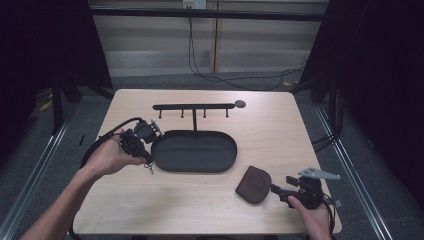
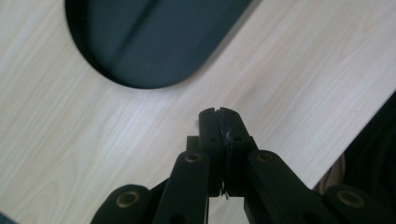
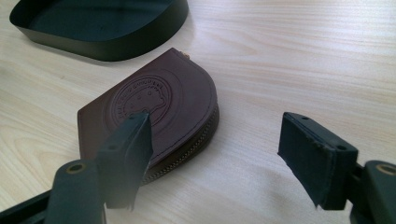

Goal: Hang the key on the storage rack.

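right gripper point(image 3: 215, 154) jaws wide apart, one over the edge of the brown embossed leather zip pouch point(image 3: 154, 107), flat on the light wood table point(image 3: 303, 56) near the black oval metal tray point(image 3: 93, 28). closing now would likely just nudge or skid the flat pouch. left gripper point(image 2: 219, 116) jaws pressed together, empty, beside the tray.

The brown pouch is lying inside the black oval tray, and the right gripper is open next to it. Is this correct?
Not quite. The brown pouch lies on the bare table, outside the black oval tray; the high view shows this. The right gripper is indeed open beside it.
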